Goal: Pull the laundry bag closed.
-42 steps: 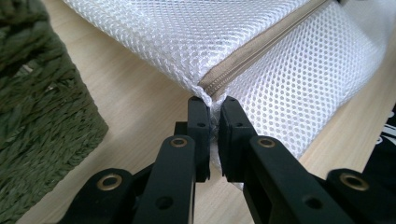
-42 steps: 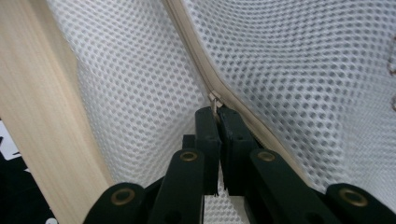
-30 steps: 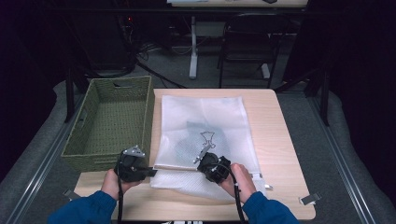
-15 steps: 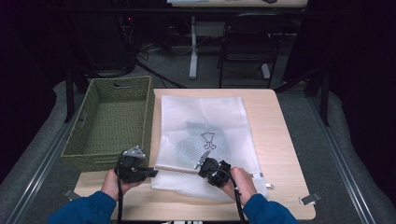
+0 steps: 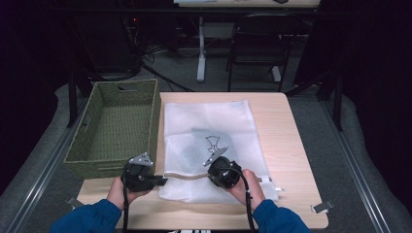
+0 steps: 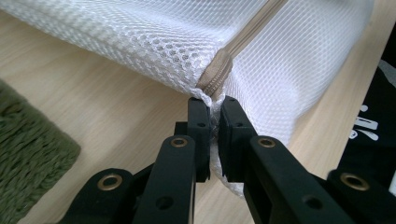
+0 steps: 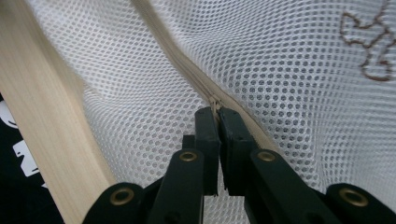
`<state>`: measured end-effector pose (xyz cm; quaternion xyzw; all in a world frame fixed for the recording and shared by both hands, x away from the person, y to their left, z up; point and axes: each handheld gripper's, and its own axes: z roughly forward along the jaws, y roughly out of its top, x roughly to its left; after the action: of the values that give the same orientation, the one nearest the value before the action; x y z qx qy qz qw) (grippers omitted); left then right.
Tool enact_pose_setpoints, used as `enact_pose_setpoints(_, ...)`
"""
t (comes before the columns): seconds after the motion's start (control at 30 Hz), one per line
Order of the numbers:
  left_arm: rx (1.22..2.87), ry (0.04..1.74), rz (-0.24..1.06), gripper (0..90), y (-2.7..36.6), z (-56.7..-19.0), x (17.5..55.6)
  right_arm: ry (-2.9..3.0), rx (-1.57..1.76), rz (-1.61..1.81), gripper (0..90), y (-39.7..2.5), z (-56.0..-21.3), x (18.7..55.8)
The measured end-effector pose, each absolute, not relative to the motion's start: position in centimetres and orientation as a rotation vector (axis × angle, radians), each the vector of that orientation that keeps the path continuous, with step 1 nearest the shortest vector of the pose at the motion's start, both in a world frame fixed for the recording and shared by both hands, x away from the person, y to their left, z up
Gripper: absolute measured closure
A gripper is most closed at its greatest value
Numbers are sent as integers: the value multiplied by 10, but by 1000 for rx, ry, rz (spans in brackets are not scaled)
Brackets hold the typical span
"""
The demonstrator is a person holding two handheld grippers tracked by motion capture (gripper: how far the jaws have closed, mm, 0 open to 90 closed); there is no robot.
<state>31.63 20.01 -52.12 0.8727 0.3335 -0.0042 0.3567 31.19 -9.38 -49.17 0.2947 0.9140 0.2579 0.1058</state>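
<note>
Here, a white mesh laundry bag [image 5: 210,145] with a tan zipper [image 5: 187,175] lies flat on the light wooden table [image 5: 286,145], its zipper edge running along the near side, closest to the person. A small dark line drawing [image 5: 214,143] is printed near the middle of the bag.

Left gripper [image 5: 160,180]: held at the bag's near-left corner. In the left gripper view its jaws are clenched on the mesh right at the closed end of the zipper [image 6: 215,77], with white fabric pinched between the two black jaws [image 6: 214,140]. The corner is lifted slightly off the table.

Right gripper [image 5: 212,174]: held further along the same edge, to the right, over the bag. In the right gripper view the jaws are pressed together on the zipper line [image 7: 215,105]; a small tan piece sits at their tips, but whether that is the slider's pull tab I cannot tell. The mesh [image 7: 289,70] bulges up around the tips.

The zipper stretch between the two grippers looks taut, slightly raised.

Olive-green woven rectangular basket [image 5: 115,127] stands on the table just left of the bag, touching or nearly touching its left edge. Both sleeves are blue [image 5: 87,219].
</note>
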Motion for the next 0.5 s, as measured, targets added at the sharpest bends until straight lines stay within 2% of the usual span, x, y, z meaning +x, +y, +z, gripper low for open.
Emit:
enact_pose_setpoints(0.2, 2241, 894, 18, 846, 204, -521, 319, 2634, 939, 797, 877, -113, -473, 315)
enact_pose_setpoints(0.3, 2242, 897, 58, 847, 205, -519, 318, 2616, 954, 746, 877, -120, -471, 315)
enact_pose_setpoints(0.5, 2237, 907, 57, 847, 208, -518, 320, 2603, 1002, 693, 877, -136, -476, 318)
